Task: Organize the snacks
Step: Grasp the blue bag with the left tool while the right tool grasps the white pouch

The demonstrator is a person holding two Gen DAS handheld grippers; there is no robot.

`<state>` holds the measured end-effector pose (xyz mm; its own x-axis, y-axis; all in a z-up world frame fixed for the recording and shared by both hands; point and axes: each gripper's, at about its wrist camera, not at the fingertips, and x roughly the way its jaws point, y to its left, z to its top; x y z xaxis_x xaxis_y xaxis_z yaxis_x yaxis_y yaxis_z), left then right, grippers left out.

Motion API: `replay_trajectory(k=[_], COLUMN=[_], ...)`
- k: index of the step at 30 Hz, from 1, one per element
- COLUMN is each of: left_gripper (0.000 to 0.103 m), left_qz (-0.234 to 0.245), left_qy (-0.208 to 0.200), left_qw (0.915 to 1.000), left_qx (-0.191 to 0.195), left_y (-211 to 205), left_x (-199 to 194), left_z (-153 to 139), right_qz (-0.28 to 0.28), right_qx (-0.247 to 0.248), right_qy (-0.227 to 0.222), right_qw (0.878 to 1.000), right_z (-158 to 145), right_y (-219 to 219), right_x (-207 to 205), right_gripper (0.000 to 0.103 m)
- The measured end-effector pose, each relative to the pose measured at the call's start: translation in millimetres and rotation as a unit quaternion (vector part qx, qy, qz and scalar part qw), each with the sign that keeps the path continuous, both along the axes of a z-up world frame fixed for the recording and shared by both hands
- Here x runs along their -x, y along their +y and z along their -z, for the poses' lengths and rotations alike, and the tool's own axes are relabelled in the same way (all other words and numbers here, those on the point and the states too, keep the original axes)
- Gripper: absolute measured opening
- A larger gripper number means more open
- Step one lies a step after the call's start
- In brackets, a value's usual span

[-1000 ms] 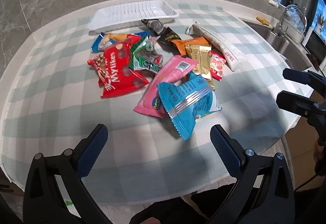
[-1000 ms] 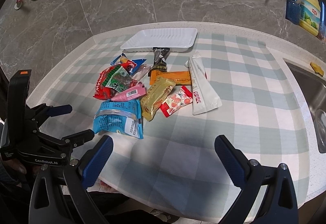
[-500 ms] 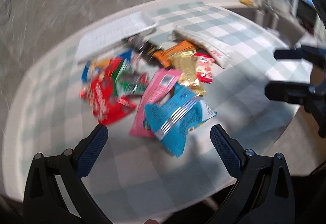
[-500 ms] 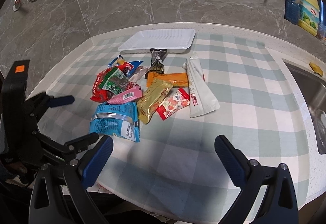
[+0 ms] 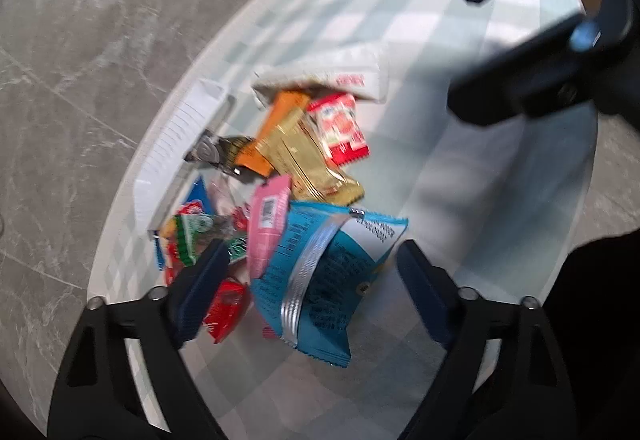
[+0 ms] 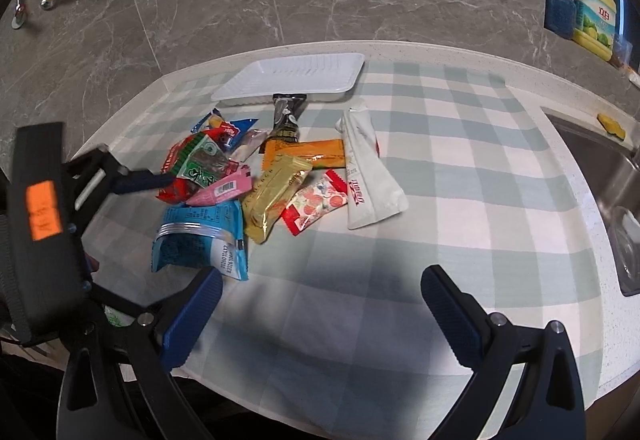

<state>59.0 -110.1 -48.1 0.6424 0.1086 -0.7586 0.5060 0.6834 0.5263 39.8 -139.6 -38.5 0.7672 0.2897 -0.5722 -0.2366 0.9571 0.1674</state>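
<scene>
With your left tool (image 5: 312, 264) wide open and empty over the light, crinkly blue packet (image 5: 320, 276), pinch its stiff crimped seam.

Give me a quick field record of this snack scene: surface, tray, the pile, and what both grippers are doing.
surface: checked tablecloth
tray: white tray, nothing in it, at the far edge
pile: loose packets in front of the tray; blue packet nearest, white pouch on the right
left gripper: open, straddling the blue packet
right gripper: open, holding nothing
</scene>
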Motion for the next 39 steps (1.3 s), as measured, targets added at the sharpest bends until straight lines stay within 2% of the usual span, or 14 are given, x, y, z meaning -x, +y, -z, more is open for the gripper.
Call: replay_trajectory(k=[1,6,8,16,18,21,25,28,29,35,39], left_gripper=[0.073,0.069,0.059,0.053,0.050,0.047,0.046,0.046,0.045,0.044,0.042], left_qz=[0.002,0.008,0.014,0.020,0.017,0.009,0.007,0.010,0.010,-0.003,-0.017], left_qy=[0.007,0.033,0.046,0.073,0.081,0.097,0.103,0.105,0.107,0.126,0.141], left_qw=[1.0000,0.9993,0.9988,0.9969,0.9959,0.9934,0.9922,0.9919,0.9915,0.9872,0.9818], left_qx=[-0.005,-0.017,-0.007,0.022,0.037,0.060,0.070,0.071,0.074,0.099,0.125], left_y=[0.4,6.3,8.6,13.9,16.4,21.0,23.5,23.7,24.4,29.1,35.8], left_x=[-3.7,-13.8,-14.9,-23.0,-24.2,-28.0,-30.6,-30.8,-31.8,-36.9,-44.0], left_z=[4.1,17.1,18.6,16.0,14.6,12.5,11.8,11.6,11.4,10.1,8.1], right_qz=[0.001,0.002,-0.001,-0.010,-0.012,-0.020,-0.034,-0.034,-0.036,-0.052,-0.062], right_qx=[0.000,0.016,0.031,0.052,0.057,0.056,0.050,0.061,0.059,0.030,0.009], right_qy=[0.000,0.000,-0.003,-0.016,-0.014,-0.002,0.026,0.043,0.047,0.067,0.074], right_qw=[1.000,1.000,1.000,0.998,0.998,0.998,0.998,0.997,0.996,0.996,0.995], right_z=[0.5,1.6,0.7,-11.8,-14.7,-15.3,-10.6,-4.5,-2.7,0.1,-0.8], right_y=[-1.5,-2.5,-1.9,-4.4,-3.4,-2.8,-3.1,-0.8,-1.5,-5.6,-7.9], right_x=[-1.4,-8.7,-13.8,-46.6,-58.9,-79.5,-110.9,-132.7,-137.1,-158.5,-162.1], right_gripper=[0.102,0.102,0.102,0.100,0.096,0.079,0.048,0.042,0.035,0.031,0.023])
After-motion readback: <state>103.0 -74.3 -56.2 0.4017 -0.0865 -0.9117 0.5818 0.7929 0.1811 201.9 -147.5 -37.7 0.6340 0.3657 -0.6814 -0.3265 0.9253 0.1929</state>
